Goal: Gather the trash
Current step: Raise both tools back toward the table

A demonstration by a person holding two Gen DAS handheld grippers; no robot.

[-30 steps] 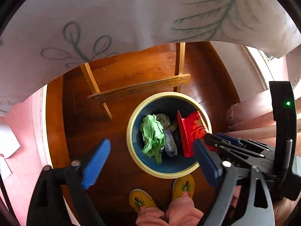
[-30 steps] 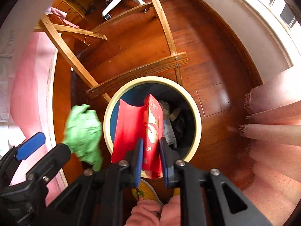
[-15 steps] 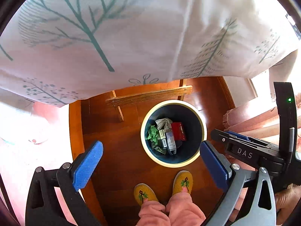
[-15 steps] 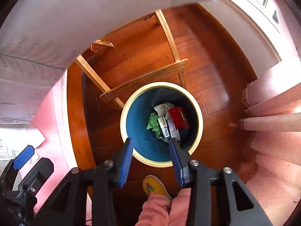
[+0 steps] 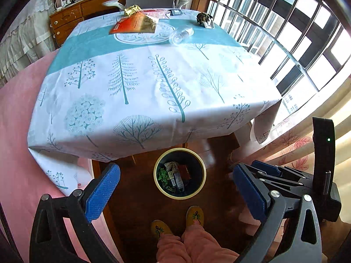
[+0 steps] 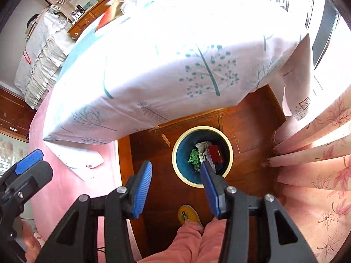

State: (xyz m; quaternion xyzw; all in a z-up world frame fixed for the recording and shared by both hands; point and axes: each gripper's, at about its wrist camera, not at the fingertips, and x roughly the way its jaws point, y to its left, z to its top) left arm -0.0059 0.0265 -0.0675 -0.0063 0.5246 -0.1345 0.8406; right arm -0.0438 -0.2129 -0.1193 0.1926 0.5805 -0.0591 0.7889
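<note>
left wrist view showed the left gripper point(image 5: 173, 194) spread wide and empty, the right gripper point(image 6: 175, 184) also apart and empty. some trash lay in the bin point(image 5: 203, 167) on the wood floor. next, i think, came reaching for the orange wrapper point(image 5: 133, 23) and clear cup point(image 5: 181, 35) on the tree-print tablecloth point(image 5: 140, 83) by the barred window point(image 5: 285, 22).

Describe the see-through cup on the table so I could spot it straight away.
Start at the table under the tree-print tablecloth and look to its far end, where a teal band crosses the cloth. The clear plastic cup lies tipped on its side there, right of the orange and gold packet. It is the only transparent thing among the crumpled wrappers.
</note>
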